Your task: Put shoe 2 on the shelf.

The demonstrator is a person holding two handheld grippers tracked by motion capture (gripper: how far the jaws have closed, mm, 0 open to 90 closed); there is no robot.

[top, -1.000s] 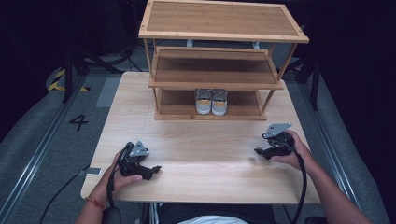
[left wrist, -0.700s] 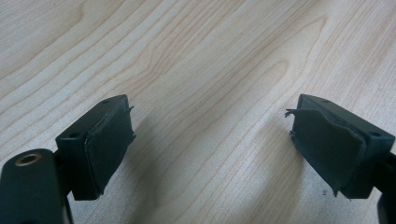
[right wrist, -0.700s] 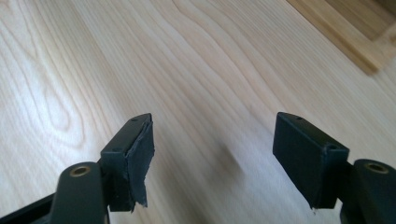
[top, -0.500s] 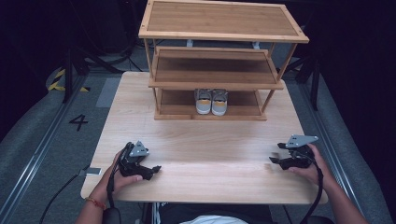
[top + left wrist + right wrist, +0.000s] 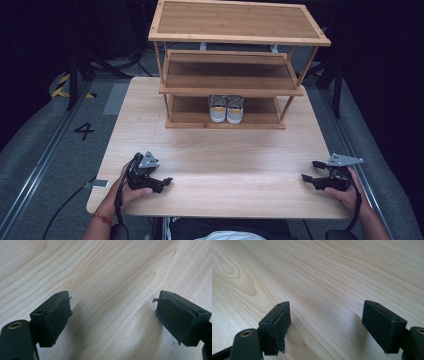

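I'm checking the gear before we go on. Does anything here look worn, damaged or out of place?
Yes: the left gripper has frayed pads, the rubber torn and peeling at the edges. The right gripper has a ragged pad too. The shoes stand neatly side by side on the rack's bottom shelf.

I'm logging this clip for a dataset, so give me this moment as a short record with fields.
setting: wooden table with a three-tier shelf rack at its far side
shoes: grey pair on the bottom tier, side by side
left gripper: open, empty, low over the near left of the table
right gripper: jaws just opened wider, empty, near the right edge
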